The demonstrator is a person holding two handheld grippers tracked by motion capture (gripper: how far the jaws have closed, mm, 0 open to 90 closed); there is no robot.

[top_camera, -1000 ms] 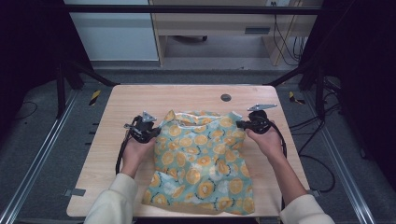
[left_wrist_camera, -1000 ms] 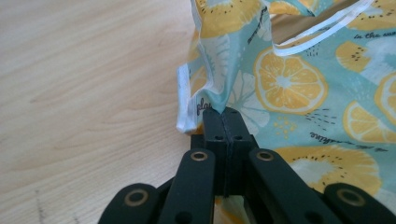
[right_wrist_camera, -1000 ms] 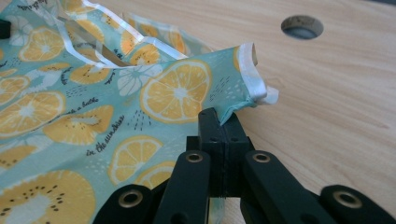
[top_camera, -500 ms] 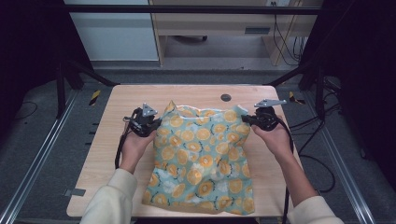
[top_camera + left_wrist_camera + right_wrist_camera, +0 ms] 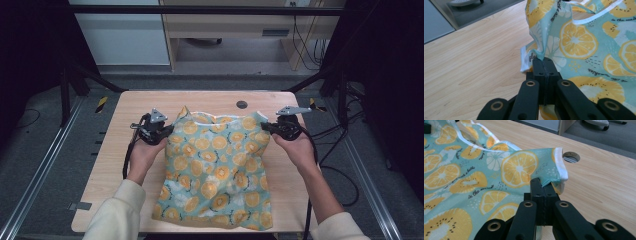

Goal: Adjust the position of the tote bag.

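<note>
Right now I have both claws clamped on the fruit-print cloth (image 5: 217, 170), one at each of its far corners. The cloth is teal with orange and lemon slices and a white hem, and it lies on the wooden surface (image 5: 115, 165) with its near edge close to the surface's near edge. Its far edge is lifted and puckered between the two grips.

My left claw (image 5: 167, 134) pinches the cloth's far left corner. In the left gripper view the two black jaws of that claw (image 5: 544, 65) stand pressed together with the fabric bunched between their tips, and a fold of white hem (image 5: 524, 61) sticks out just beside them, over bare wood.

My right claw (image 5: 267, 127) holds the cloth's far right corner. In the right gripper view its jaws (image 5: 543, 187) are likewise closed flat against each other, with the hemmed corner curling over their tips. Beyond that corner, a round cable hole (image 5: 571, 157) sits in the surface, near the cloth but apart from it; in the high view the hole (image 5: 242, 104) lies just past the cloth's far edge.

Both hands rest beside the cloth's sides, the left hand (image 5: 142, 155) and the right hand (image 5: 300, 150) each behind its claw.
</note>
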